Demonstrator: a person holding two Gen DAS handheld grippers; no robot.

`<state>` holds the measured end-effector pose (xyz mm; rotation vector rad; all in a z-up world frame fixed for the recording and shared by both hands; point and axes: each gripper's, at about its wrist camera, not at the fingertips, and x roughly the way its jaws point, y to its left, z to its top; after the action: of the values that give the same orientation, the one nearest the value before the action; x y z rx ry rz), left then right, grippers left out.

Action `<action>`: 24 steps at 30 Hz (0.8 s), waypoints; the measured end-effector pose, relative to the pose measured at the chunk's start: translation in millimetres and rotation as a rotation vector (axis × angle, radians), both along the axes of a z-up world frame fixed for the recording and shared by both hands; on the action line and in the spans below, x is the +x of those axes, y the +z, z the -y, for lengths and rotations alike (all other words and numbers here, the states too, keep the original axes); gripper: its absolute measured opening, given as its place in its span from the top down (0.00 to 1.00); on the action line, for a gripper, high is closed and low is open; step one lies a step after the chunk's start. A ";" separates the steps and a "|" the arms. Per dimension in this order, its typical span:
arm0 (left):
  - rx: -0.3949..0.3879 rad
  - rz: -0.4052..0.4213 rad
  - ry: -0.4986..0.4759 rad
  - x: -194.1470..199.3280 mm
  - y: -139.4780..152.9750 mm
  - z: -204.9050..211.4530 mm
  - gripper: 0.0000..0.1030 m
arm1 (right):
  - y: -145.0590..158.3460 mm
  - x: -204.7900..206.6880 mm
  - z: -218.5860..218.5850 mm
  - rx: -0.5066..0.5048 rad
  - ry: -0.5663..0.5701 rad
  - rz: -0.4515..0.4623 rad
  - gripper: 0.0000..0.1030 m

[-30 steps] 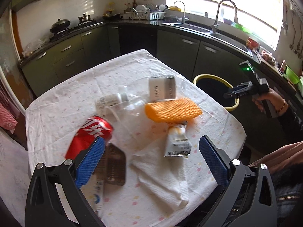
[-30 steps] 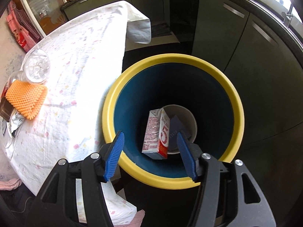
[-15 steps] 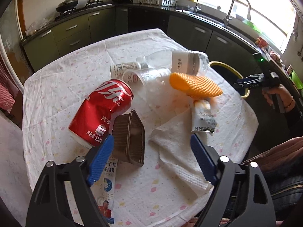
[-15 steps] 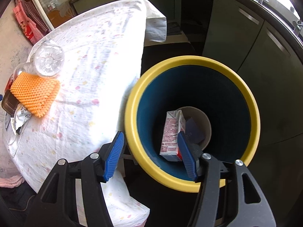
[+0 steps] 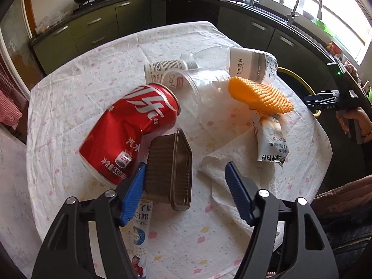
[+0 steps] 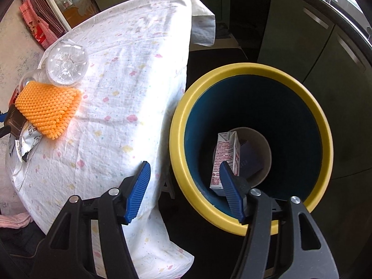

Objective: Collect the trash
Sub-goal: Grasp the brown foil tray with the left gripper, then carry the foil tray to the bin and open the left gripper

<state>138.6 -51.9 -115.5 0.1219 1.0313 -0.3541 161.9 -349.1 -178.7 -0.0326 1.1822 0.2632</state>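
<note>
My left gripper (image 5: 186, 193) is open low over the table, its jaws either side of a brown plastic tray (image 5: 171, 171); the left pad touches the tray. A dented red cola can (image 5: 130, 132) lies just behind. A clear cup (image 5: 190, 86), two bottles (image 5: 251, 64), an orange sponge (image 5: 260, 95), a snack wrapper (image 5: 272, 141) and a paper towel (image 5: 232, 162) lie around. My right gripper (image 6: 183, 190) is open and empty at the rim of the yellow-rimmed blue bin (image 6: 232, 69), which holds a carton (image 6: 225, 158).
The white spotted tablecloth (image 6: 130, 74) hangs down next to the bin. Dark kitchen cabinets (image 5: 255, 30) and a sink stand behind the table. A printed packet (image 5: 139, 232) lies under my left gripper. The right gripper (image 5: 325, 101) shows beyond the table's right edge.
My left gripper has come down and forward to the brown tray, with its jaws narrowing. My right gripper has drifted left from over the bin toward the table edge.
</note>
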 end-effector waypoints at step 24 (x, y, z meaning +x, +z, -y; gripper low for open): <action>-0.040 0.075 0.000 -15.8 29.2 20.9 0.74 | 12.9 -18.7 18.1 0.029 -0.059 0.057 0.43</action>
<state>122.9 -72.7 -86.3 0.0981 0.9492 -0.3675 143.2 -367.2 -165.8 0.0200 1.1202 0.2260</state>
